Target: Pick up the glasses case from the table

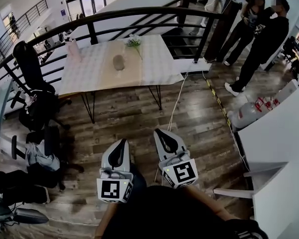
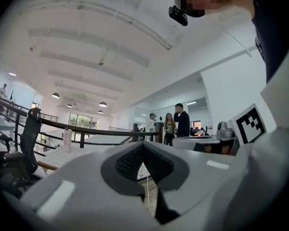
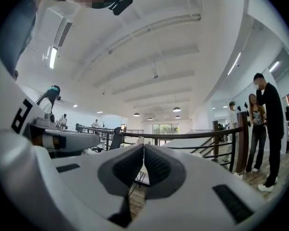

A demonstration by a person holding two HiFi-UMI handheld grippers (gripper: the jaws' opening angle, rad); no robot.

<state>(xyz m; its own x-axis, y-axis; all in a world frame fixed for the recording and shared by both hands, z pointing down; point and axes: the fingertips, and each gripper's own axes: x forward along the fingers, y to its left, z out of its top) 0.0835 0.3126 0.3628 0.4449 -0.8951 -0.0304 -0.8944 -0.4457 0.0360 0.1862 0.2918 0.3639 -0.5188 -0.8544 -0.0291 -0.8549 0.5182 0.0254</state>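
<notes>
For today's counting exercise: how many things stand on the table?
3: a bottle near the far left corner, the case in the middle, a plant at the far edge. None seems hidden.

Both grippers were held low, side by side and just apart, pointed level and forward. The left gripper (image 1: 120,144) was seen with its jaws brought together at the tips, nothing caught between them. The right gripper (image 1: 163,135) was likewise closed and empty, set slightly further forward.
</notes>
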